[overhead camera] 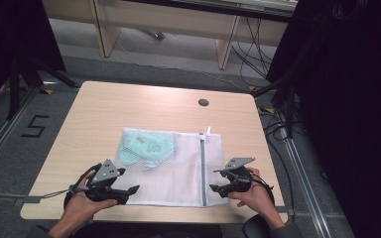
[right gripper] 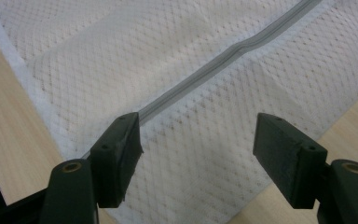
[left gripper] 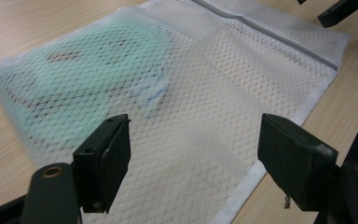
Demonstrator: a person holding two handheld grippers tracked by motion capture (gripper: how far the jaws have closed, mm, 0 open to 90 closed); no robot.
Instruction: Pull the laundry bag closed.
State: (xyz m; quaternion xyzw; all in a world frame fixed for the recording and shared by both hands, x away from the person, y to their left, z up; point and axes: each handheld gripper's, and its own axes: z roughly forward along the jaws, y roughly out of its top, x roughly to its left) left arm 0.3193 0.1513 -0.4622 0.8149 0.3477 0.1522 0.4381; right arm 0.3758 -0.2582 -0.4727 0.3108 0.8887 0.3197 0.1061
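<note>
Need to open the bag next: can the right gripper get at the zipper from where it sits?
Probably yes. The right gripper hangs open just above the mesh bag, and the zipper runs from beside its jaws with nothing lying across it. The pull tab sits at the bag's far edge.

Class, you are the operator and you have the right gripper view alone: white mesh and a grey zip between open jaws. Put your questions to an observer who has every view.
Operator: Is there anything inside the mesh bag?
Observer: Yes, a mint-green garment lies in the far left part of it, seen from above.
Operator: Where is the left gripper?
Observer: At the bag's near left corner, jaws open, gripping nothing.
Operator: Which way does the zip run across the table?
Observer: From the near edge to the far edge, along the bag's right side.
</note>
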